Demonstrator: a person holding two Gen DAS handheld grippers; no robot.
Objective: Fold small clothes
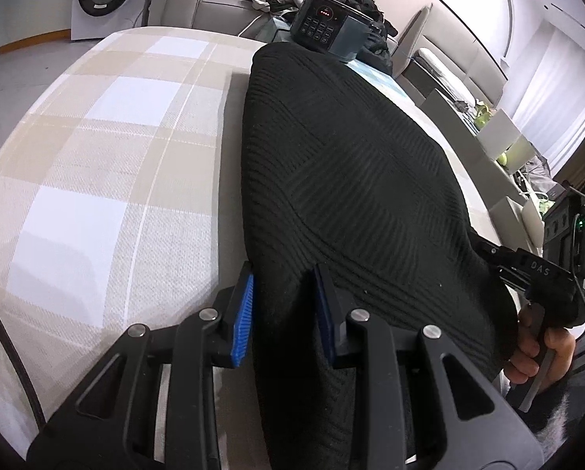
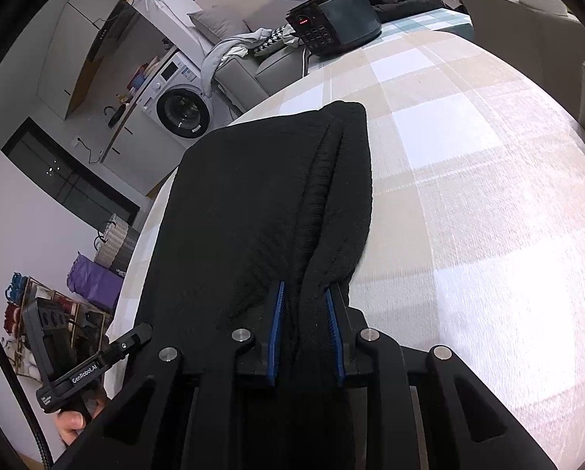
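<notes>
Left view: knit (image 1: 351,164) flat; right: bunched.

Black garment (image 1: 355,180): ribbed knit cloth, matt. Surface (image 1: 96,149): covered in coarse woven checked cloth, beige and white, matt. Left gripper (image 1: 284,313) and right gripper (image 2: 306,329): matt black plastic, ridged blue rubbery pads (image 1: 242,317), polished metal pins. Cooker (image 2: 331,21): glossy dark plastic panel.
</notes>
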